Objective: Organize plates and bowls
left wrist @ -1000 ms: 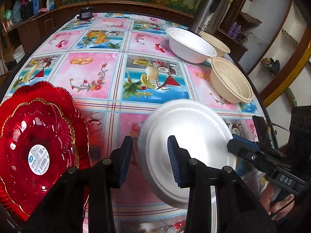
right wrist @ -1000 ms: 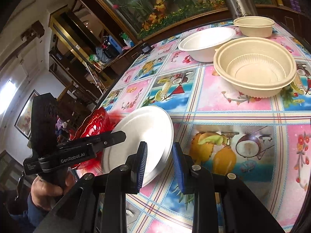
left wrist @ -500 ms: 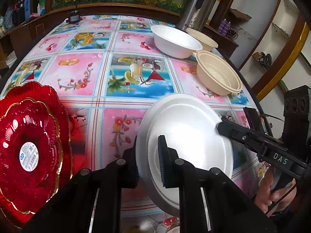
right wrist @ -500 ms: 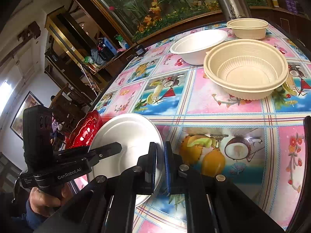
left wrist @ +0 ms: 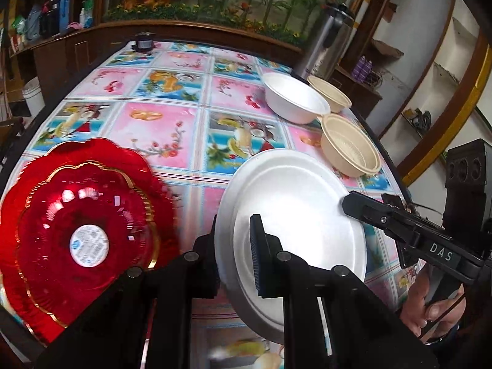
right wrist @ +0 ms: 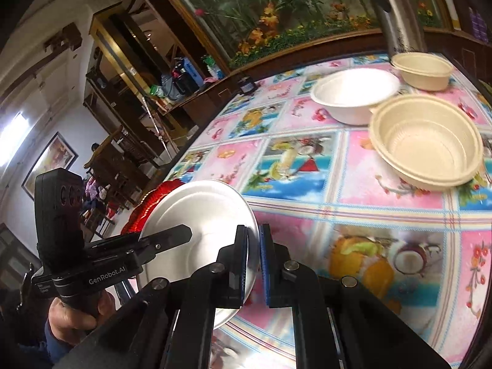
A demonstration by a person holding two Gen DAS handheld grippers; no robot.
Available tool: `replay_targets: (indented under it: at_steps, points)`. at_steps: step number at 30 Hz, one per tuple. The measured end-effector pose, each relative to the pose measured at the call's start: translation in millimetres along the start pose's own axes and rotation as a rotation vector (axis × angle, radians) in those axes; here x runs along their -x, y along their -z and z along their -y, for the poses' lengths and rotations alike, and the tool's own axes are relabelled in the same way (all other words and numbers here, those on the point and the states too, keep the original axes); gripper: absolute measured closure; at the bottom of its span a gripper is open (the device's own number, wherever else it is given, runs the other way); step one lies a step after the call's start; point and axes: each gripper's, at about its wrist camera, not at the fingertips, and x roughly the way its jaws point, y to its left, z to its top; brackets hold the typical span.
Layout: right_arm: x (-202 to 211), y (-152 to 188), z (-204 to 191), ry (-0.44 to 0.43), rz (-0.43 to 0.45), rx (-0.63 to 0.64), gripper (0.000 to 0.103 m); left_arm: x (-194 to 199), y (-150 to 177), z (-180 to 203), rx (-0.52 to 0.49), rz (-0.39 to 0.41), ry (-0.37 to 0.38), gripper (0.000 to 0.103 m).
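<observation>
Both claws have closed on the white plate (left wrist: 295,203): the left claw (left wrist: 235,256) clamps its left rim, the right claw (right wrist: 253,261) its right rim. The plate is now raised and tilted off the surface (left wrist: 172,129).

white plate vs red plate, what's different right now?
The white plate is plain, round and matte; the red plate is glossy, scalloped and gold-trimmed, with a sticker at its centre. The white plate is tilted up, clamped by the left claw and right claw; the red plate lies ungripped. Both are shallow plates.
</observation>
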Motion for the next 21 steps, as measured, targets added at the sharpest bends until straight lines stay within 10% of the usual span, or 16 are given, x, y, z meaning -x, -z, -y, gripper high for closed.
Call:
replay_targets:
  at_steps: [21]
  points:
    - [-92.1, -20.2, -120.5, -0.058, -0.082, 0.205, 0.095, 48.7, 10.0, -125.4, 0.245, 0.116, -0.13, 0.089]
